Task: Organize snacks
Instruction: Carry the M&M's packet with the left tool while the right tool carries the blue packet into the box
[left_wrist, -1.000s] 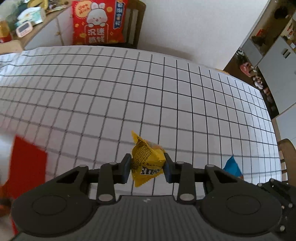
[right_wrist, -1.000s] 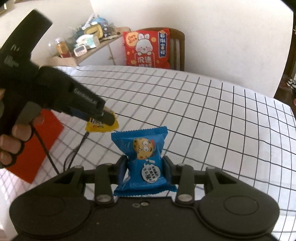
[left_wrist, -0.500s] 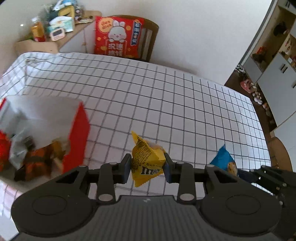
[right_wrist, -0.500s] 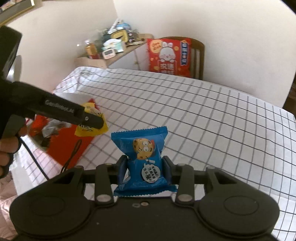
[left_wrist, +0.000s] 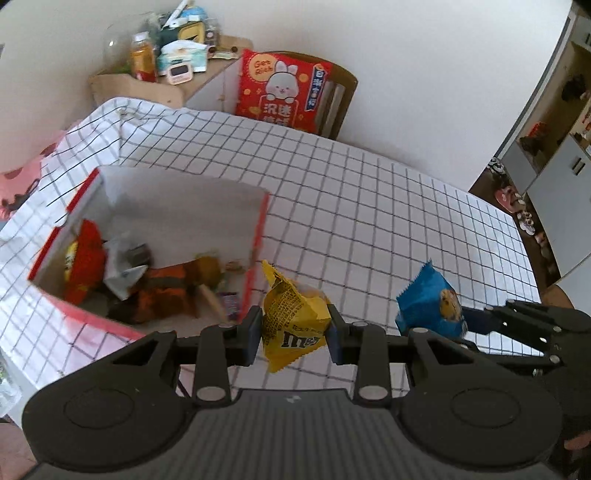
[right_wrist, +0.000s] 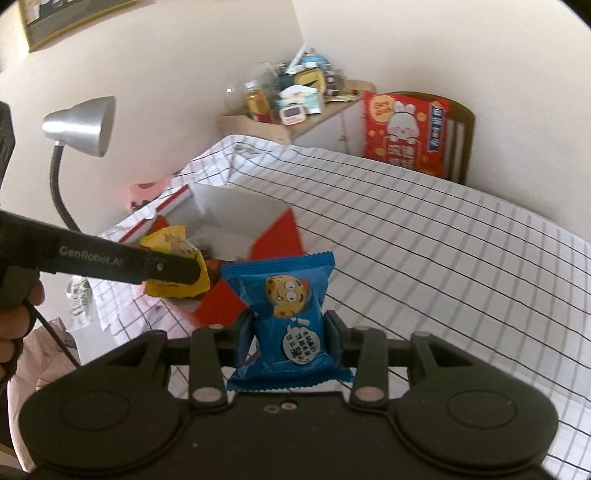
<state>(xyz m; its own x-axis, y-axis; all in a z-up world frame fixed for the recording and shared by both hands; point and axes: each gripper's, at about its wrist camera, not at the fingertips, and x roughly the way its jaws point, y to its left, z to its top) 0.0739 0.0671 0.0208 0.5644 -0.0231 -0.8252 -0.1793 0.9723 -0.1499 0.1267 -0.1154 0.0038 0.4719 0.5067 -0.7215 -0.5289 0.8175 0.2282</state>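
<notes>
Jaws of left gripper (left_wrist: 294, 332) clenched on yellow packet (left_wrist: 293, 317), held in air just right of red box (left_wrist: 70, 206), near its right wall. Box open-topped, white inside, snacks (left_wrist: 159, 288) heaped at bottom, standing on checked tabletop (left_wrist: 369, 206). Jaws of right gripper (right_wrist: 290, 339) clenched on blue packet (right_wrist: 286, 317), upright, above tabletop, right of box and yellow packet. Hand (right_wrist: 16, 317) at left edge in right wrist view.
</notes>
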